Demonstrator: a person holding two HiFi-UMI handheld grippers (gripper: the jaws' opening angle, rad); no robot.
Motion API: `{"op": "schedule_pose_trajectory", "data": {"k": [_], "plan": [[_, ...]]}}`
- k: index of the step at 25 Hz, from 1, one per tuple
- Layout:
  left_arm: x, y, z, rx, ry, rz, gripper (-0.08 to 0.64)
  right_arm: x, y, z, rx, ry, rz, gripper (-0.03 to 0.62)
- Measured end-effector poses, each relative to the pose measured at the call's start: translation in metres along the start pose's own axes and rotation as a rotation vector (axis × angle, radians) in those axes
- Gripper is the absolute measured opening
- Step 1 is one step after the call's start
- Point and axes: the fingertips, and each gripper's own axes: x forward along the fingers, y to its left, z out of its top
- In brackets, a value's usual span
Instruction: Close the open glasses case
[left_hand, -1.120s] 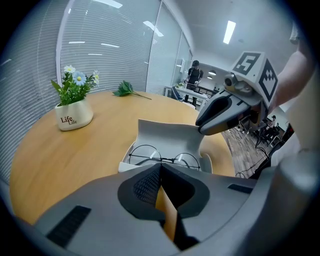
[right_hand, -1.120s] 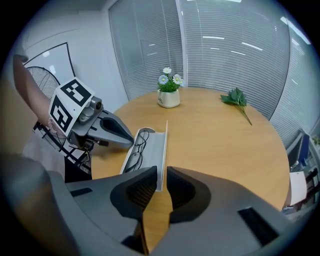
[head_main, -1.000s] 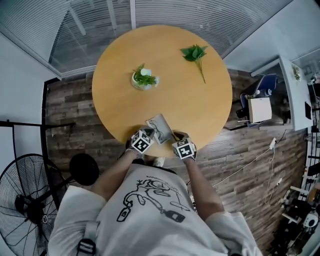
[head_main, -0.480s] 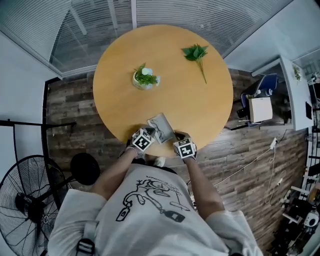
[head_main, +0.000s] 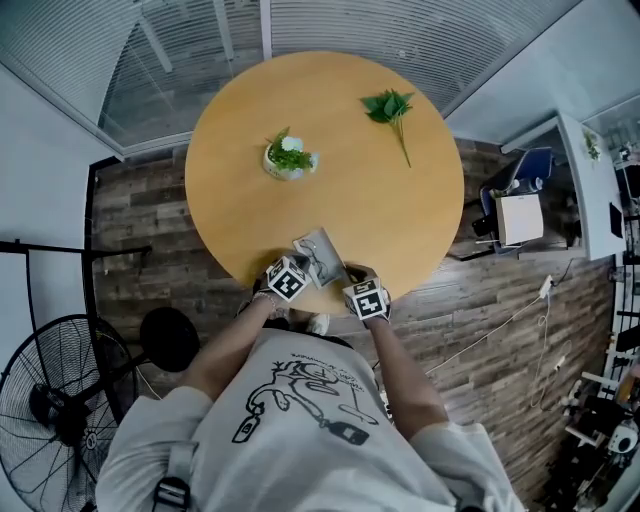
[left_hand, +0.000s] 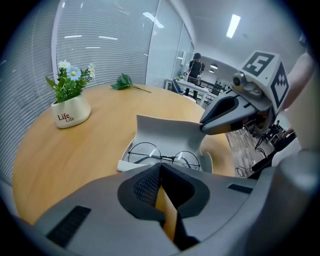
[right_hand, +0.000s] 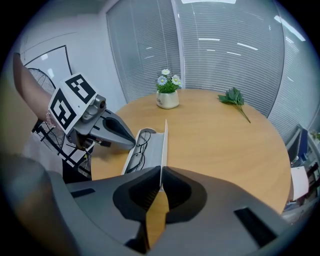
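Grey glasses case open, round spectacles inside.

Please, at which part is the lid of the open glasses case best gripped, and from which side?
Grip the lid by its thin edge at one short end, coming in along its length, as the right gripper does, fingers shut. The lid stands upright, so its flat sheet fits between fingers and can likely be tipped over the glasses.

1 round worktop. 1 glasses case, 1 pair of glasses. 1 flower pot. 1 leafy sprig. 2 grippers: left gripper, right gripper. 1 fan on floor, near left.
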Motion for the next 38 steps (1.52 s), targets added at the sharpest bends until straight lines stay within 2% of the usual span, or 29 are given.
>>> {"op": "schedule_pose_trajectory", "data": {"k": [38], "plan": [[0.003, -0.001, -0.001, -0.002, 0.023, 0.01, 0.02, -0.005, 0.023, 0.001, -0.022, -0.024, 0.038, 0.057]]}}
